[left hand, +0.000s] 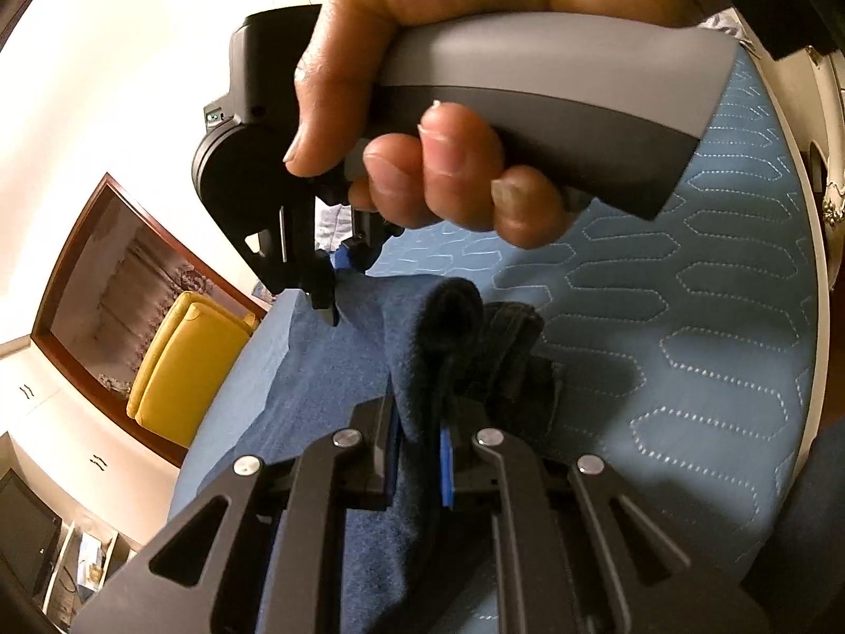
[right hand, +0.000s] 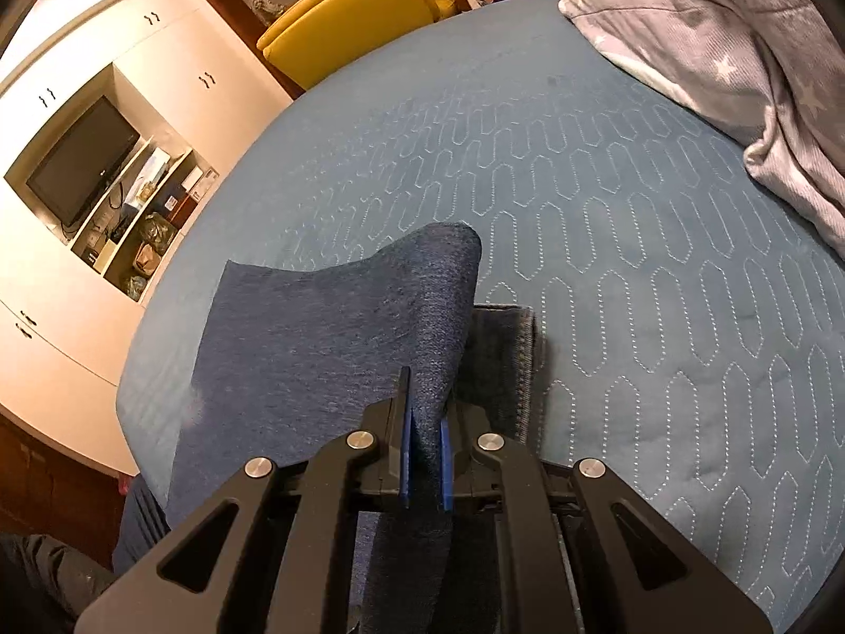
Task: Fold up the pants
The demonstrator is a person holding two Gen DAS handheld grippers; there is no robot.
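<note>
Dark blue pants lie on a quilted blue bedspread. My left gripper is shut on a raised fold of the pants, the cloth pinched between its blue pads. A hand holds the right gripper just beyond, its tips down on the far edge of the same cloth. In the right wrist view the right gripper is shut on a lifted edge of the pants, which arch up over the bedspread. A darker hem or waistband lies flat to the right.
A crumpled grey star-print blanket is piled at the bed's far right. A yellow armchair stands past the bed's far edge. White cupboards with a television and cluttered shelves line the left wall.
</note>
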